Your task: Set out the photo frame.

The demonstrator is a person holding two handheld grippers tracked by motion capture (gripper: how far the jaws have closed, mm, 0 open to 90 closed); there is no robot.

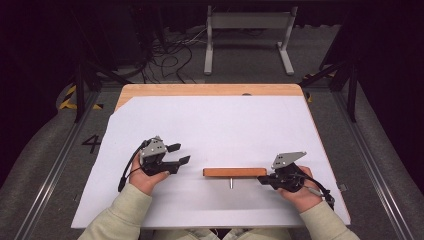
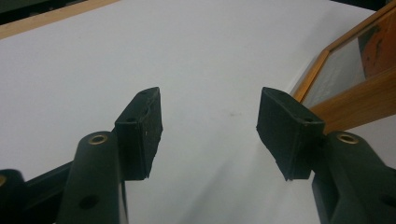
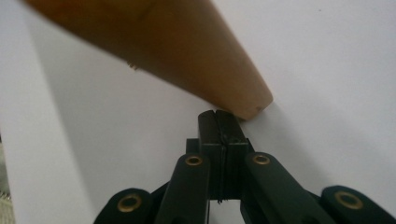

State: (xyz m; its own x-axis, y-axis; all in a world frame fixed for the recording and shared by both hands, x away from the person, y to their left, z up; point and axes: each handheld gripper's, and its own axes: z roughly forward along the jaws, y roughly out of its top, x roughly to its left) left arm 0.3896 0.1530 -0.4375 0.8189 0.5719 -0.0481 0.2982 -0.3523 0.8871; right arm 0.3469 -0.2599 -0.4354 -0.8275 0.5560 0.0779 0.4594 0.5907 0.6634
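Note:
A wooden picture frame (image 1: pixel 234 172) stands on edge near the front of the white sheet (image 1: pixel 215 120), with a thin metal prop (image 1: pixel 231 183) sticking out toward the person. My left gripper (image 1: pixel 180 153) rests to its left, open and empty. In the left gripper view the frame (image 2: pixel 355 88) and its glass pane lie just beyond the right jaw of that gripper (image 2: pixel 210 126). My right gripper (image 1: pixel 261 179) sits at the frame's right end with its jaws shut. In the right gripper view its tips (image 3: pixel 219 116) meet with nothing between them, right under the frame's rounded corner (image 3: pixel 233 88).
The white sheet covers most of a wooden table (image 1: pixel 210 90), leaving a bare strip along the far edge. Beyond the table, a white metal stand (image 1: pixel 247 30) and loose cables (image 1: pixel 170 55) lie on the grey floor.

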